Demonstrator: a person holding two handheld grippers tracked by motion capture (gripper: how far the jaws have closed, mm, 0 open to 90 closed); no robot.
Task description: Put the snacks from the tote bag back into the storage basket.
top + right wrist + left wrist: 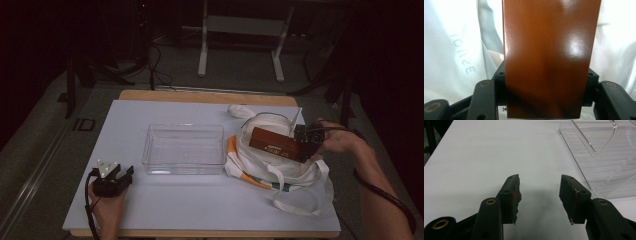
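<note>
Looking down from the high view, the right tool [306, 141] grips a brown box [274, 144] above a white bag [280, 172]; the left tool [114, 179] rests on the counter [200, 200] near a clear bin [184, 149].

Left gripper view: jaws apart, holding nothing, bin [604, 157] ahead-right.

Right gripper view: jaws clamp the box [549, 57] over the bag [454, 50].

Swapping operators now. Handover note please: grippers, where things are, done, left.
Right gripper: shut on the brown box, held over the white tote bag, right of the clear bin.
Left gripper: open, holding nothing, resting on the table near the bin's front left corner.
Done: box gripped.
Left: box looks headed out of the bag, probably into the bin; I see nothing in the bin.
</note>
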